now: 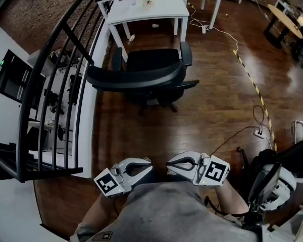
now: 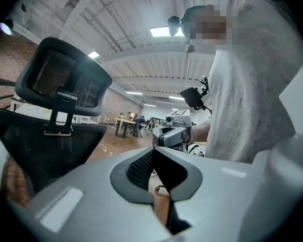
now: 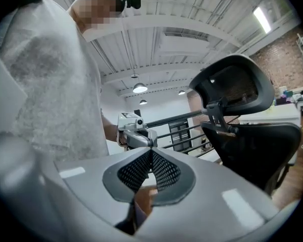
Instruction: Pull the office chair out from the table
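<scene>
The chair (image 1: 141,77) stands just before the white counter (image 1: 164,9), with its back toward the person (image 1: 166,213); it looks heavy but should roll easily, and the stiff top rim of the back seems the best place to take it. Left tongs (image 1: 147,165) and right tongs (image 1: 170,164) are both closed and empty, near the person's body and well apart from the chair. A railing (image 1: 50,84) runs close on its left, and a cable (image 1: 242,130) lies on the floor (image 1: 212,100) at right.

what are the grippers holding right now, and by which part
Nothing is held: the left gripper and right gripper are both shut and empty, apart from the office chair.
</scene>
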The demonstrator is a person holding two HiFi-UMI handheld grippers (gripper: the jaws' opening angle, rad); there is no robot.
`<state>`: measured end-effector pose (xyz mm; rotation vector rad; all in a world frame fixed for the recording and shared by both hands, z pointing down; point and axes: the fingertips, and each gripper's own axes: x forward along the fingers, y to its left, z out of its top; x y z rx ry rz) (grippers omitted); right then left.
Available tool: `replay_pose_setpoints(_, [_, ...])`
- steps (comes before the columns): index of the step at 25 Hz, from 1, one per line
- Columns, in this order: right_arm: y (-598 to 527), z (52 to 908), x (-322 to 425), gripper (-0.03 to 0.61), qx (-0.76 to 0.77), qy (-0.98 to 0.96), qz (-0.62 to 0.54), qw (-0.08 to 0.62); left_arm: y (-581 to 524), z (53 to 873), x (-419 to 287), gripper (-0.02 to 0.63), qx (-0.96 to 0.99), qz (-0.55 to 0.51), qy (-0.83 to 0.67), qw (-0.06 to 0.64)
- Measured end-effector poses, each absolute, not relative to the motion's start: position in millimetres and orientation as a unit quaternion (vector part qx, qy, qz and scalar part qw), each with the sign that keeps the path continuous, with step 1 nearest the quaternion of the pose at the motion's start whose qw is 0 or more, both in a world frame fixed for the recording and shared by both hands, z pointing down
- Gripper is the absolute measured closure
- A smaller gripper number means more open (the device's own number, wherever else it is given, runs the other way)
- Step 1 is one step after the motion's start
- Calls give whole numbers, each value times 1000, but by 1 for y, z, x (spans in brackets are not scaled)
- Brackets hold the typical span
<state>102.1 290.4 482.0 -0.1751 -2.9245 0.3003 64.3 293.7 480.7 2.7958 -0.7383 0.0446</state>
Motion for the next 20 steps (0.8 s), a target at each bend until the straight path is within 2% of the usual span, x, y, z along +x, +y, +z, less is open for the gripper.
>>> replay_pose_setpoints(6, [313,483,126,572,-64,-988,90,105,318,481,89,611,962,22,-244,124])
replay_pose_setpoints(20, [362,497,113,572,-31,-988,117,95,354,497,88,611,972,27,-193,132])
